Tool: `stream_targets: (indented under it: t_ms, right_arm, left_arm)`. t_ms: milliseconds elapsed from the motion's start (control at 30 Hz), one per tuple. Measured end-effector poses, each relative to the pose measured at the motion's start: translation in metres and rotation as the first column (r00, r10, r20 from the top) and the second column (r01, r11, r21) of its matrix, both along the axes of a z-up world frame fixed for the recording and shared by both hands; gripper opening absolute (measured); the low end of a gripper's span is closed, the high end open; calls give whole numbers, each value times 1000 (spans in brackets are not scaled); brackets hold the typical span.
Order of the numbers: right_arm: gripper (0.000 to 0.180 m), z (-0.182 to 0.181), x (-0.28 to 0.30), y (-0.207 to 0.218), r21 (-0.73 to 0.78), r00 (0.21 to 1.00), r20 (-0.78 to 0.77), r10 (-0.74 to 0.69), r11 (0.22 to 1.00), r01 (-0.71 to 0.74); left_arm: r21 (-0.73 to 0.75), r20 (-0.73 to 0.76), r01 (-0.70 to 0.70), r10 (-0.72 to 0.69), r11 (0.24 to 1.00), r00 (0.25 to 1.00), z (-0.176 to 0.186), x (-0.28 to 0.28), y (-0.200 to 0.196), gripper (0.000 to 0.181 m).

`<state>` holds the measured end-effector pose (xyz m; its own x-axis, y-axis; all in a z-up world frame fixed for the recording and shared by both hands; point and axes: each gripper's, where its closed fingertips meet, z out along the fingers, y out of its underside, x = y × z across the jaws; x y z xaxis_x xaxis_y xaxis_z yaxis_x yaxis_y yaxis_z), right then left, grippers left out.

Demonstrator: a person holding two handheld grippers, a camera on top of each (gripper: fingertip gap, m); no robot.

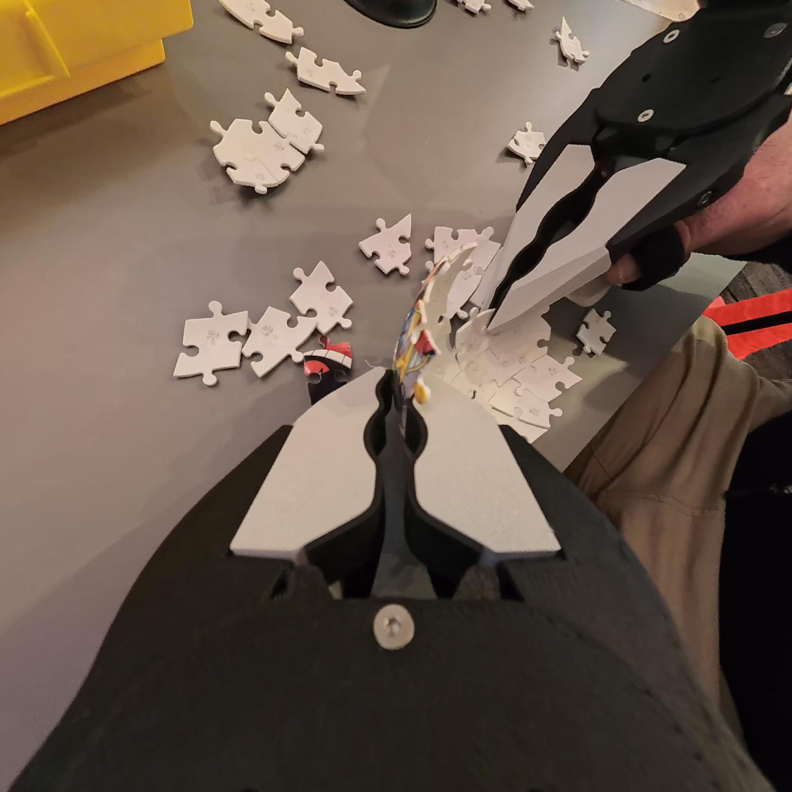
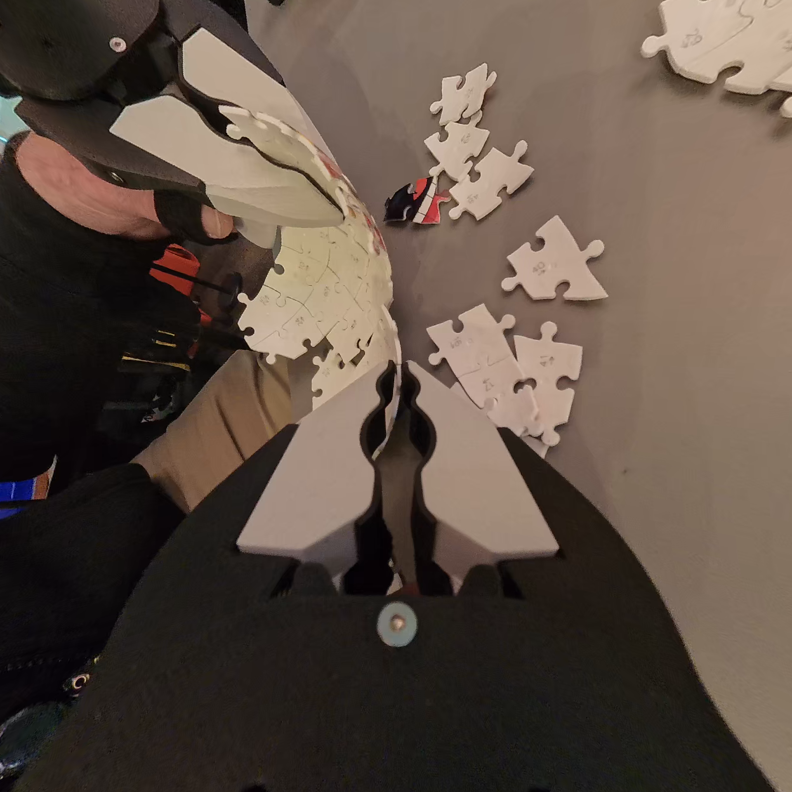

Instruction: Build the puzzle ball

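Left gripper point(image 1: 396, 379) pinching the near rim of a half-built curved white puzzle-ball shell point(image 1: 510, 368) on the grey surface point(image 1: 128, 257), right gripper point(image 2: 400, 368) clamped on its far-right edge, loose white pieces point(image 1: 265, 150) scattered left.

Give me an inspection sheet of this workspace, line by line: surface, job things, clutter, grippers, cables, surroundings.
Surface: grey table, matte.
Job's things: partly built ball shell, curved, white inside facing up; loose pieces scattered white side up; one printed piece face up near the shell.
Clutter: yellow bin at the far corner; dark round base at the far edge.
Grippers: left gripper shut on the shell's rim; right gripper shut on the opposite rim.
Cables: nothing seen.
Surroundings: person's tan trousers at the table edge; orange and black item beyond it.
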<state>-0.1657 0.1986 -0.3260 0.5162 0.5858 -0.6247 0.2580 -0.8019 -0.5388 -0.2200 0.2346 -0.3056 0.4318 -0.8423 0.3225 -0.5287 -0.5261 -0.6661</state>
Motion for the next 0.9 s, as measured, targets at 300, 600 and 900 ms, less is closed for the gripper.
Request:
stream_targets:
  t_ms: [300,600,900]
  right_arm:
    - [1,-1,1,3,-17,999,-19,-43,999,43]
    - [1,-1,2,6,-28,996,-23,-83,996,82]
    - [1,-2,3,9,-69,989,-57,-138,989,134]
  left_arm:
    - [43,9,-19,18,999,1000,2,0,0,3]
    - [114,-17,-41,43,993,999,6,2,-1,3]
    - [213,-41,-44,54,976,998,11,6,-1,3]
